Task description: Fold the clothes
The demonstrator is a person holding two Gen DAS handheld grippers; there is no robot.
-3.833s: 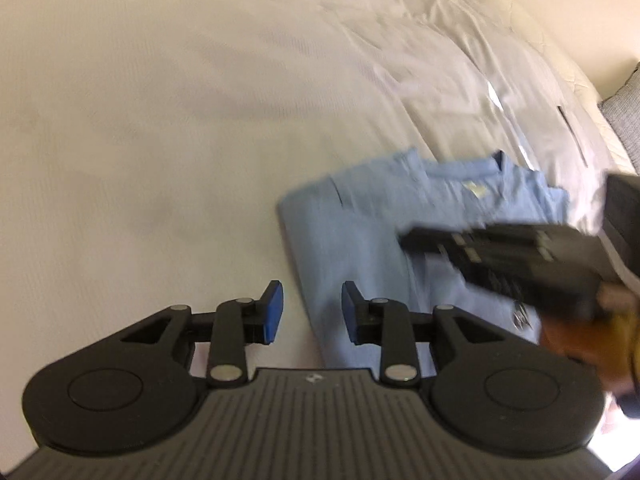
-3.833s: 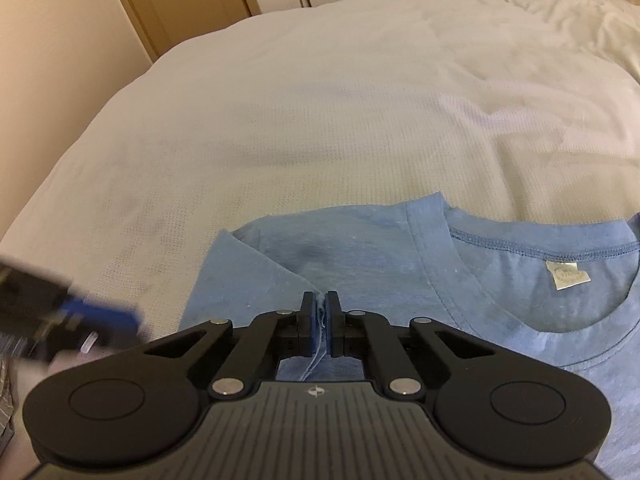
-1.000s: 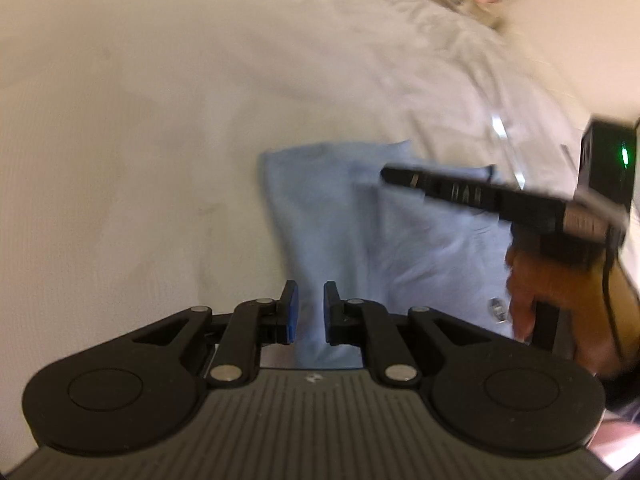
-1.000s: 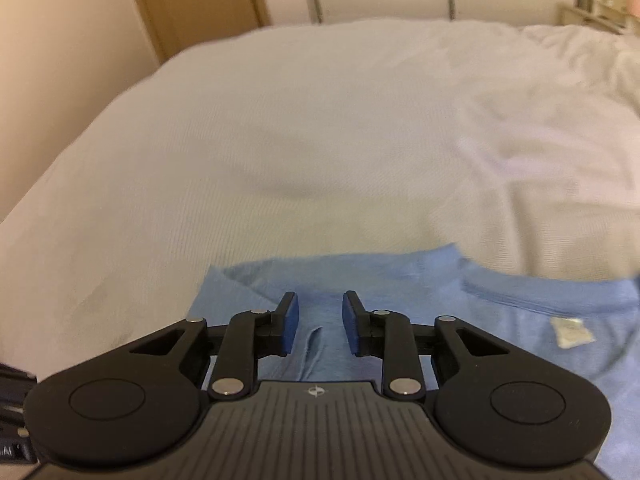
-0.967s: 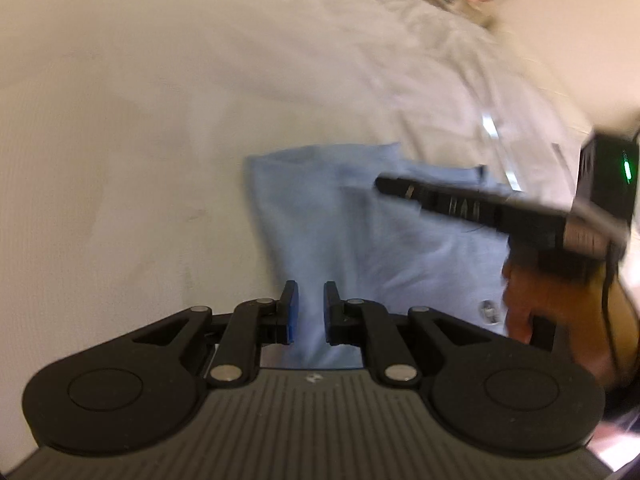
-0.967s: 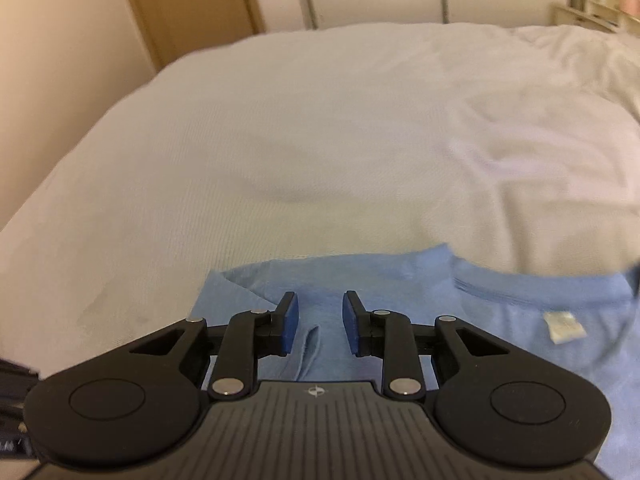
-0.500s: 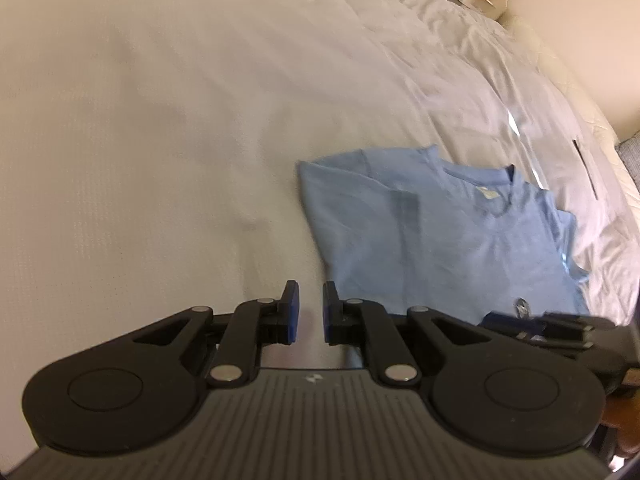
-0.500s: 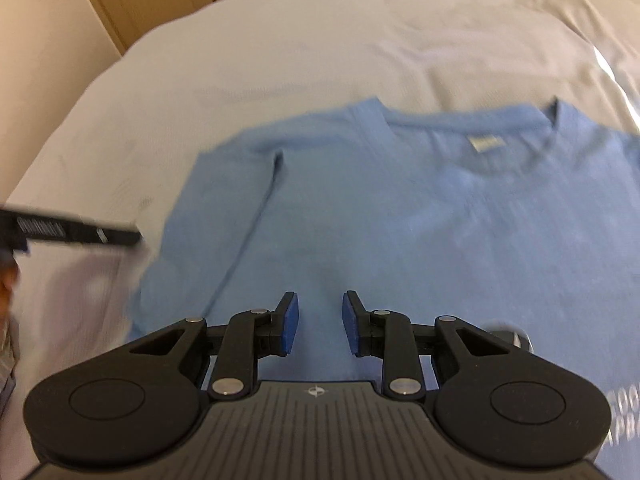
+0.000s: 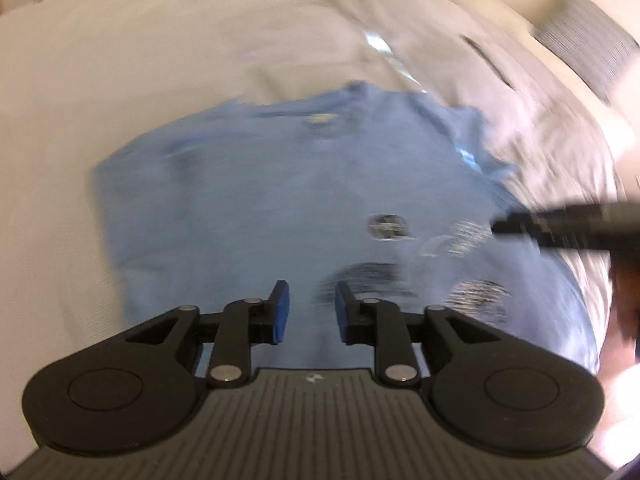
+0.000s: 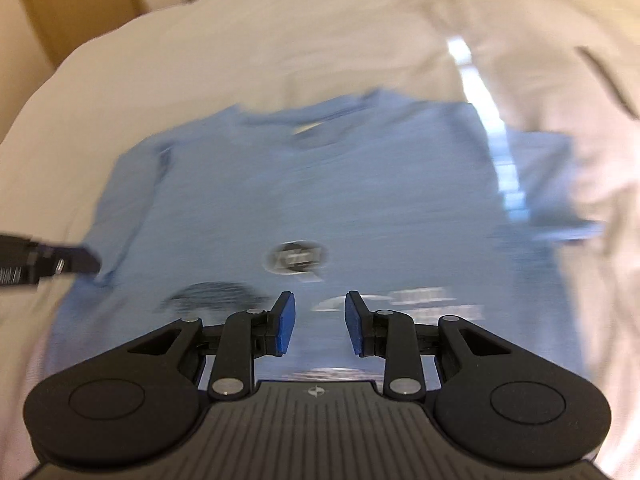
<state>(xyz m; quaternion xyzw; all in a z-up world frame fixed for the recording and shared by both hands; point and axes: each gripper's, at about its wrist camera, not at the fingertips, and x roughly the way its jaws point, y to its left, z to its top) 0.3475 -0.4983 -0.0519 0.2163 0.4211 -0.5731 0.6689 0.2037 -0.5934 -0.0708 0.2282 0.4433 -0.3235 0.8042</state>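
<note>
A light blue T-shirt [image 9: 260, 200] lies print side up on the white bed cover [image 9: 120, 60], collar at the far end; both views are blurred by motion. Its left side looks folded inward, and a short sleeve [image 10: 560, 200] sticks out on the right. My left gripper [image 9: 310, 308] hovers over the lower chest with its jaws opening and nothing between them. Over the print, my right gripper [image 10: 319, 320] is also opening and holds nothing. The right gripper [image 9: 560, 224] shows at the left wrist view's right edge. The left gripper [image 10: 48, 266] shows at the right wrist view's left edge.
The bed cover [image 10: 280, 40] spreads wide around the T-shirt [image 10: 320, 184]. A grey pillow [image 9: 588, 52] lies at the far right by the wall. A wooden door [image 10: 80, 0] stands beyond the bed. A person's hand [image 9: 624, 304] is at the right edge.
Both grippers have drawn back from the shirt's left shoulder area to above its printed chest. The left jaws have spread apart; the right jaws stand slightly wider.
</note>
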